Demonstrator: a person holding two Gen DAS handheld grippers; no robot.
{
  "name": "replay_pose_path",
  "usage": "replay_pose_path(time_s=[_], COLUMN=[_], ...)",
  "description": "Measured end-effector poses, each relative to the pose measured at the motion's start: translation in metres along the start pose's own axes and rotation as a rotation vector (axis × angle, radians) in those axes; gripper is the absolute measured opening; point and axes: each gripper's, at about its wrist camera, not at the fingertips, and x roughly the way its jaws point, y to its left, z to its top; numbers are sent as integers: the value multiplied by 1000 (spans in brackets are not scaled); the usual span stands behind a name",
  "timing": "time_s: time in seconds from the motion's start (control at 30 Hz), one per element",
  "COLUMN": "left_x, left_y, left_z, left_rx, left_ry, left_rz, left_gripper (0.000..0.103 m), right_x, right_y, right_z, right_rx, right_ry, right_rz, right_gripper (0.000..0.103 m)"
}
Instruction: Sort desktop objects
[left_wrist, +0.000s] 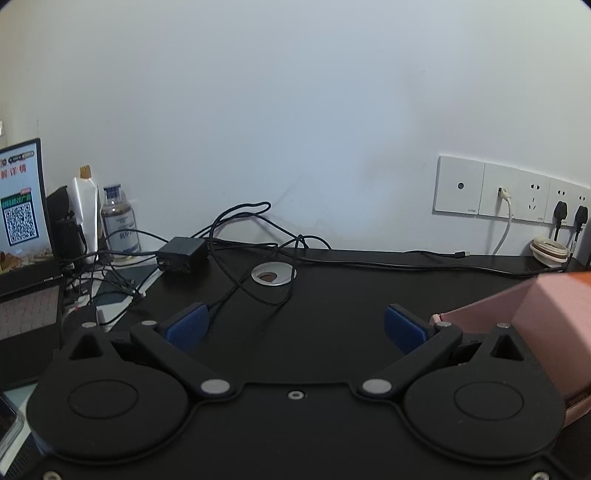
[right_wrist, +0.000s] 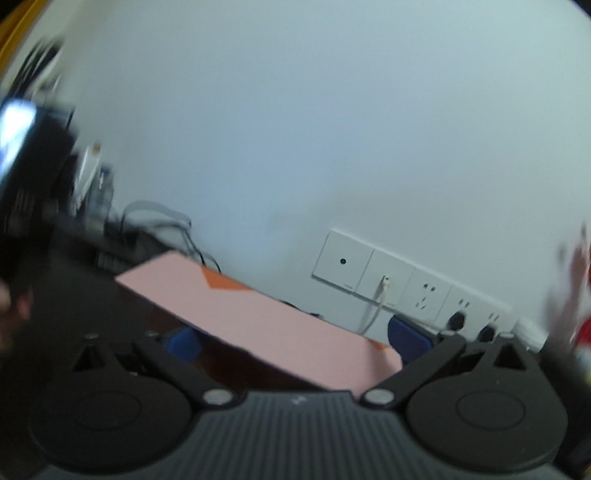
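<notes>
Over the near counter (left_wrist: 332, 295) in the left wrist view, the left gripper (left_wrist: 295, 326) hangs spread and empty, the pink box (left_wrist: 535, 314) at its right. In the blurred right wrist view, the right gripper (right_wrist: 295, 341) is spread around that box (right_wrist: 258, 314); whether it touches is unclear. The step looks like grasping; next, closing squarely.

Ahead of my left hand-held gripper (left_wrist: 295, 326) the black desk (left_wrist: 369, 295) lies bare. Tangled black cables (left_wrist: 251, 258) and a black power brick (left_wrist: 183, 253) crowd its far left. A pink cardboard box (left_wrist: 539, 325) blocks its right side.
</notes>
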Motion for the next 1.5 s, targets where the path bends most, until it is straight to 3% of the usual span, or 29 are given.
replay_pose_path(time_s=[0.37, 0.57, 0.83, 1.0, 1.23, 1.4, 1.5], left_x=[-2, -9, -16, -20, -29, -12, -3], left_y=[-3, -7, -13, -19, -47, -68, -63], left_z=[-3, -2, -2, -4, -13, -12, -1], left_rx=[13, 38, 74, 107, 219, 261, 212], left_ry=[-12, -56, -123, -117, -244, -221, -173], left_rz=[0, 20, 48, -22, -30, -3, -31], left_gripper=[103, 103, 103, 103, 103, 103, 103], right_x=[-3, 0, 18, 29, 54, 57, 45], right_y=[0, -22, -48, -66, -83, -93, -98], right_z=[-8, -10, 3, 8, -3, -4, -2], right_rx=[56, 150, 234, 268, 371, 433, 413], right_ry=[-6, -44, -22, -14, -11, 28, 50], right_rz=[39, 6, 17, 39, 63, 73, 96], right_gripper=[102, 102, 102, 102, 102, 102, 102])
